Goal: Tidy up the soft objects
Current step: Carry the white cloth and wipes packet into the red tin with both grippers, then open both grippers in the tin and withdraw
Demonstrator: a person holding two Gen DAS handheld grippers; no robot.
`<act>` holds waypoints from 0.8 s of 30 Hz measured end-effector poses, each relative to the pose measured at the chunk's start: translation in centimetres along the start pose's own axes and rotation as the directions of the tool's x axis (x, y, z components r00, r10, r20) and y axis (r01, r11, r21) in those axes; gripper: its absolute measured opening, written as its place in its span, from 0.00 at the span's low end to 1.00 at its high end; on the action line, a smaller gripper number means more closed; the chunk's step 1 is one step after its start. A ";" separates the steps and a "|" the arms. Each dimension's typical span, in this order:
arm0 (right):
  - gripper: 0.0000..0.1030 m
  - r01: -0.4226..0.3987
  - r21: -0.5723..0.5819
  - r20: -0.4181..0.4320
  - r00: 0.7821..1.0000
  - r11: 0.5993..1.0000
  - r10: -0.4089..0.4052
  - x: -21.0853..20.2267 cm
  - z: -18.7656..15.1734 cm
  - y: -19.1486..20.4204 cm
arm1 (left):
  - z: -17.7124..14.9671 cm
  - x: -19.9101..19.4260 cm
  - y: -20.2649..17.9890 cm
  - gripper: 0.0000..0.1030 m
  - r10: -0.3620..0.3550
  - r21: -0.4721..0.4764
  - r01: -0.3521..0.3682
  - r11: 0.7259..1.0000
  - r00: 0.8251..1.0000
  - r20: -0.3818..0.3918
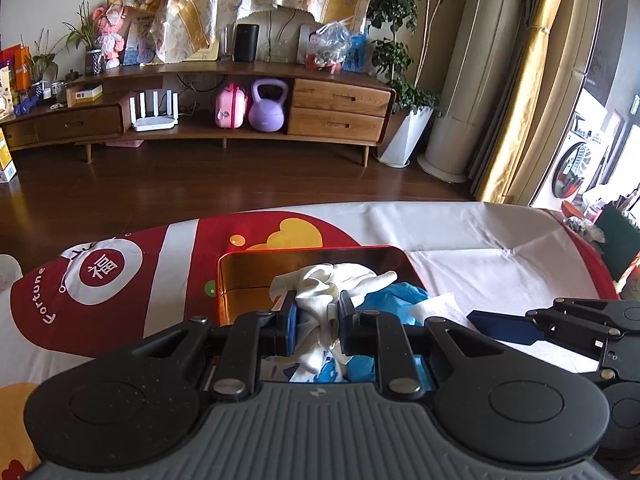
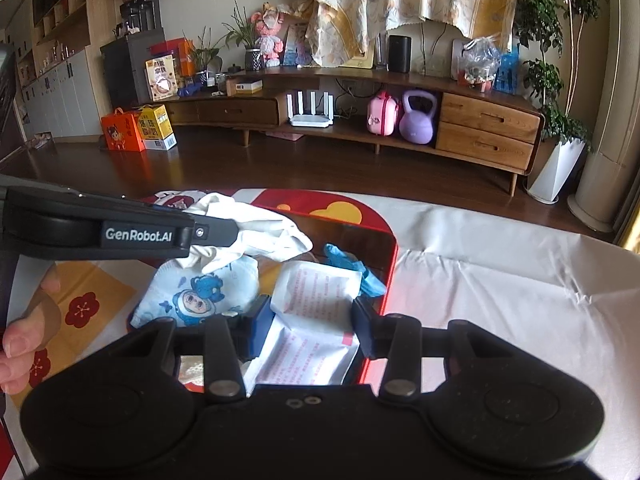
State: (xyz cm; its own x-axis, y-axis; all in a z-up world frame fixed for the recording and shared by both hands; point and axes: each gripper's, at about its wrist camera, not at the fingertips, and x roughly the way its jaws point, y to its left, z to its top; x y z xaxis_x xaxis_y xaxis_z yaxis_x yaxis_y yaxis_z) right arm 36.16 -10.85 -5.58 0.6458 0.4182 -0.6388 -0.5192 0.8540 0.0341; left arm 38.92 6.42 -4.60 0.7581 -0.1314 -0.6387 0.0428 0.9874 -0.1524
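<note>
White cloth pinched in left claw (above red tin).

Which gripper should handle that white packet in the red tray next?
Right. The right gripper is open with the white packet between its fingers, over the red tray. The left gripper is shut on the white cloth.

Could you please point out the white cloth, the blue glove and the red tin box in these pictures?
white cloth (image 1: 320, 292): left wrist view, on the bunched folds between the left tool's fingers.
blue glove (image 2: 348, 264): right wrist view, on its crumpled middle.
red tin box (image 1: 240, 272): left wrist view, on its shiny inner wall.
</note>
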 end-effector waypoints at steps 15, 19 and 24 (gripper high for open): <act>0.41 0.004 -0.020 -0.040 0.999 1.000 -0.005 3.4 -0.2 0.4 | -0.4 4.8 1.0 0.18 0.051 0.007 -0.051 0.999 0.996 -0.072; 0.42 0.006 -0.023 -0.048 0.999 1.000 -0.007 3.8 -0.3 0.5 | -0.8 5.5 1.4 0.18 0.056 0.000 -0.056 0.998 0.994 -0.094; 0.46 0.003 -0.018 -0.054 0.999 1.000 -0.004 3.9 -0.1 0.4 | -1.1 5.6 1.2 0.18 0.073 0.017 -0.071 0.997 0.992 -0.100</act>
State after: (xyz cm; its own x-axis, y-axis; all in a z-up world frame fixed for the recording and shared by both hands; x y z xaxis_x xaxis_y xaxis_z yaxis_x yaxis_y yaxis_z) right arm 38.41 -8.94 -8.16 0.6163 0.3977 -0.6797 -0.5274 0.8494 0.0188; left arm 42.51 6.82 -9.22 0.6900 -0.0674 -0.7207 -0.0004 0.9956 -0.0935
